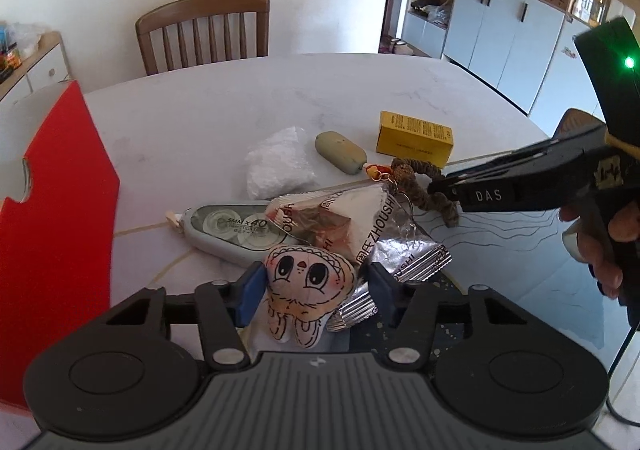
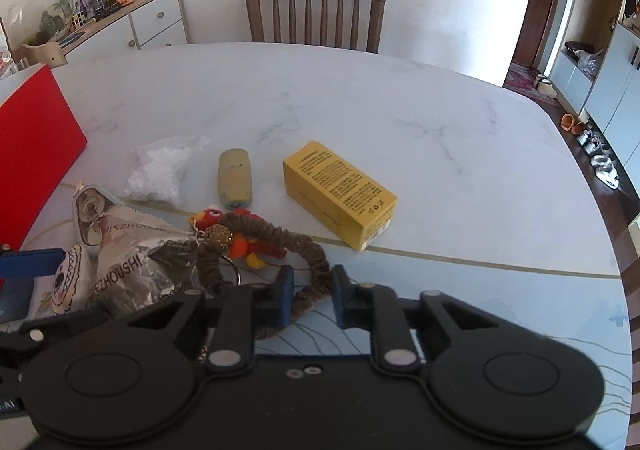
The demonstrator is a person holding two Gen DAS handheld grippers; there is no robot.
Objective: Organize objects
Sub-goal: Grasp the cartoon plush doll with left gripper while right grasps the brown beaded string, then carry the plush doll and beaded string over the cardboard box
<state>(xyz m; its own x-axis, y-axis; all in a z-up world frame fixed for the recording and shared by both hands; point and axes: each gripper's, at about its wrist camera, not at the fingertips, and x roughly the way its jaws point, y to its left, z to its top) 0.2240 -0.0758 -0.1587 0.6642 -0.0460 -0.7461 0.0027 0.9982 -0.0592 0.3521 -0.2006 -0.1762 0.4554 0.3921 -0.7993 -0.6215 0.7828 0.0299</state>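
Through my left wrist camera, my left gripper (image 1: 312,290) is spread wide around a small plush charm with a cartoon face (image 1: 308,290); its left pad touches the charm, the right pad stands clear beside a silver snack packet (image 1: 360,226). Behind them lie a correction tape dispenser (image 1: 232,230), a white plastic bag (image 1: 280,162), a green oblong case (image 1: 340,152) and a yellow box (image 1: 414,138) on the marble table (image 1: 200,122). A red box (image 1: 52,218) stands at the left.

Through my right wrist camera, my right gripper (image 2: 313,300) straddles a brown braided cord loop (image 2: 316,270), pads parted, not clamping it. An orange-red charm (image 2: 240,238) lies beside the loop.
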